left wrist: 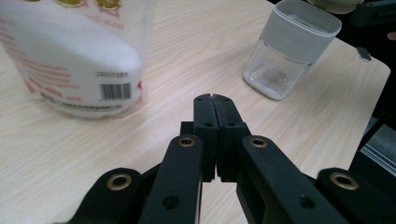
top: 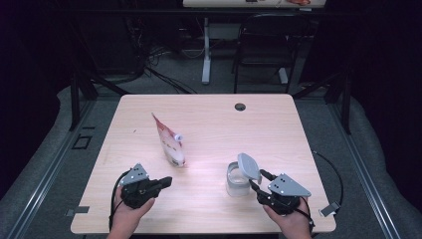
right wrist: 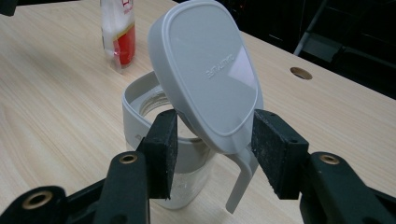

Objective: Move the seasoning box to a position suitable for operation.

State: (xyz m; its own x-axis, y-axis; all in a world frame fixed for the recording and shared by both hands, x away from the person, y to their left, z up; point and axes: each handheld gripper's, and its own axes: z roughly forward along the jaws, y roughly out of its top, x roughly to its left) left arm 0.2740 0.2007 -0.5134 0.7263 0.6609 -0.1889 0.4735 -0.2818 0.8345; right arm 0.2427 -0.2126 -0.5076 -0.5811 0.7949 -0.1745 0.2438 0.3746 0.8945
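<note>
A white and red pouch (top: 169, 142) with a small white spout stands upright at the table's left middle. My left gripper (top: 166, 181) lies low just in front of it, shut with nothing between its pads (left wrist: 215, 100); the pouch (left wrist: 70, 56) rises close ahead on the left. A clear jar with a grey collar (top: 238, 185) stands at the front right, seen farther off as the jar (left wrist: 289, 51). Its grey lid (top: 249, 167) is tilted up over the open mouth. My right gripper (right wrist: 217, 135) is shut on the lid (right wrist: 210, 70), pads on its two edges, above the jar rim (right wrist: 140, 116).
The light wooden table (top: 209, 114) has a round cable hole (top: 240, 106) at its far edge. A dark chair (top: 263, 45) and a desk leg stand beyond the table. Bare wood lies between the pouch and the jar.
</note>
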